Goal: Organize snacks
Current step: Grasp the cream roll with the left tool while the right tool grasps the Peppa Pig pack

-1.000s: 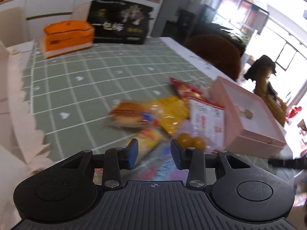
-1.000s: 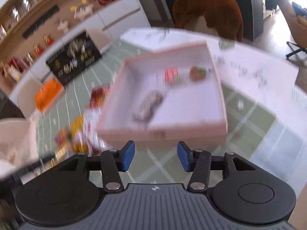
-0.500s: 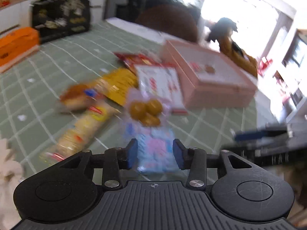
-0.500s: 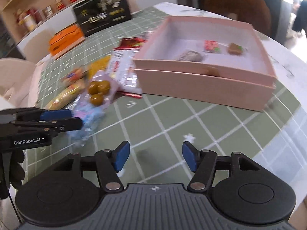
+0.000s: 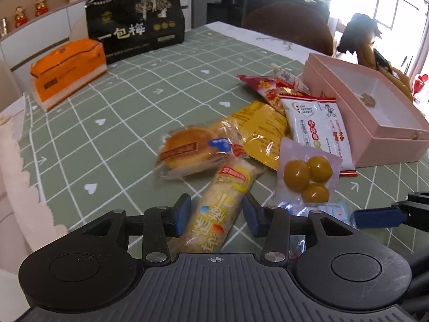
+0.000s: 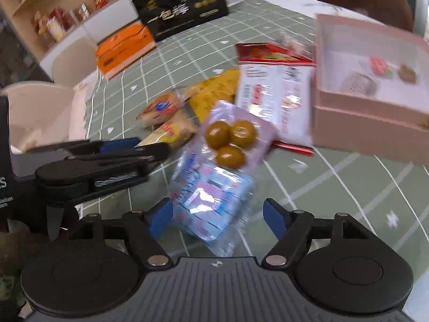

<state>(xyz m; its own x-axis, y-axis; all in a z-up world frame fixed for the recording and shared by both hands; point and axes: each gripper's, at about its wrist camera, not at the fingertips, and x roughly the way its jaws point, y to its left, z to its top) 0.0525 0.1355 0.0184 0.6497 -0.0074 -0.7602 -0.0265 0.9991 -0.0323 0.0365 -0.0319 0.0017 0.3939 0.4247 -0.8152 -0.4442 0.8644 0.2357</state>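
My left tool has just been spreading and now straddles the long clear-wrapped rice-cracker roll with the yellow label without pinching it, while my right tool, its jaws also just opened wide, brackets the crinkly blue-and-pink clear candy packet. To grip well I should centre each pack between the pads and close gently, since slippery film may slide. The open pink cardboard box waits ahead to my right on the bench.
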